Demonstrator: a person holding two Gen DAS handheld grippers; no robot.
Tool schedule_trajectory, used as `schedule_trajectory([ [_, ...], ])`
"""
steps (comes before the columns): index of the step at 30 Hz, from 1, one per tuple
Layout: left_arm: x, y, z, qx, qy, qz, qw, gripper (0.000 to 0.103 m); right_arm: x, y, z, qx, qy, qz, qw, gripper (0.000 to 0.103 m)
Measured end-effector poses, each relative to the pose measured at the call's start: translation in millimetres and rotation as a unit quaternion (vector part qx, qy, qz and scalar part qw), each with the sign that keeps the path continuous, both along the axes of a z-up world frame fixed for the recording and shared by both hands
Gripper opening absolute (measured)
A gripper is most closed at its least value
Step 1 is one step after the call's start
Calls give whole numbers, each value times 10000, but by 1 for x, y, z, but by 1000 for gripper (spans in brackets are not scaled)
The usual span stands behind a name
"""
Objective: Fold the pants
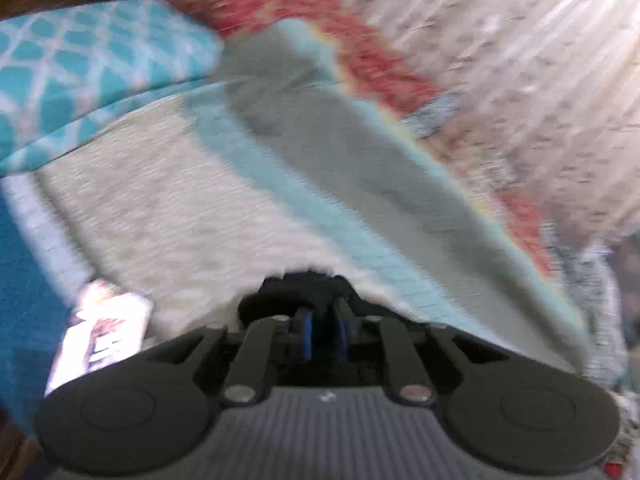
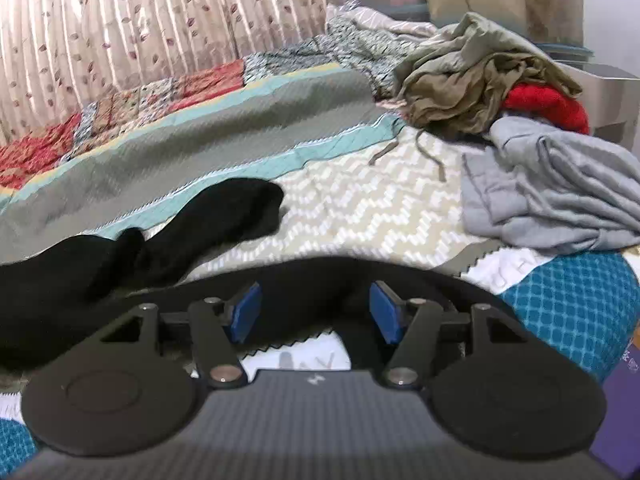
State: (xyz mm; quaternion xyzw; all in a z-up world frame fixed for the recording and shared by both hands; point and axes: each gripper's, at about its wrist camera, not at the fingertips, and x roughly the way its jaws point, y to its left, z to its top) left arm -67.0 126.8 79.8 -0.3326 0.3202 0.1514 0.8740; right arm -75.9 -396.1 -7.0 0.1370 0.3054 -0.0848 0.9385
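The black pants (image 2: 224,216) lie on the bed's zigzag-patterned cover (image 2: 360,208). One leg reaches toward the far middle and the bulk is heaped at the left. My right gripper (image 2: 315,312) hovers low over their near edge. It is open, its blue pads (image 2: 244,312) stand wide apart, and black cloth shows between them untouched. In the blurred left wrist view, my left gripper (image 1: 323,332) has its blue pads almost together. A bunch of black pants cloth (image 1: 296,292) is pinched at its tips.
At the right lies a pile of clothes: an olive garment (image 2: 472,76), a red one (image 2: 548,104) and a grey sweatshirt (image 2: 560,184). A striped quilt (image 2: 200,140) and a curtain (image 2: 120,20) lie beyond. A teal pillow (image 1: 80,72) and a printed card (image 1: 104,336) lie left.
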Motion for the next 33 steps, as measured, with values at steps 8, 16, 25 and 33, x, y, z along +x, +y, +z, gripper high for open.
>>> schedule_trajectory([
  [8, -38, -48, -63, -160, 556, -54, 9983, 52, -18, 6, 6, -162, 25, 68, 9998, 67],
  [16, -46, -44, -60, -22, 676, 44, 9977, 69, -66, -28, 2, -362, 91, -264, 9990, 72],
  [25, -29, -42, -67, 166, 750, -125, 9970, 8, -61, -11, -21, -1069, 470, 212, 9929, 70],
  [33, -38, -17, -18, 9, 265, 94, 9996, 7, -47, -21, -8, -1889, 248, 153, 9816, 3],
])
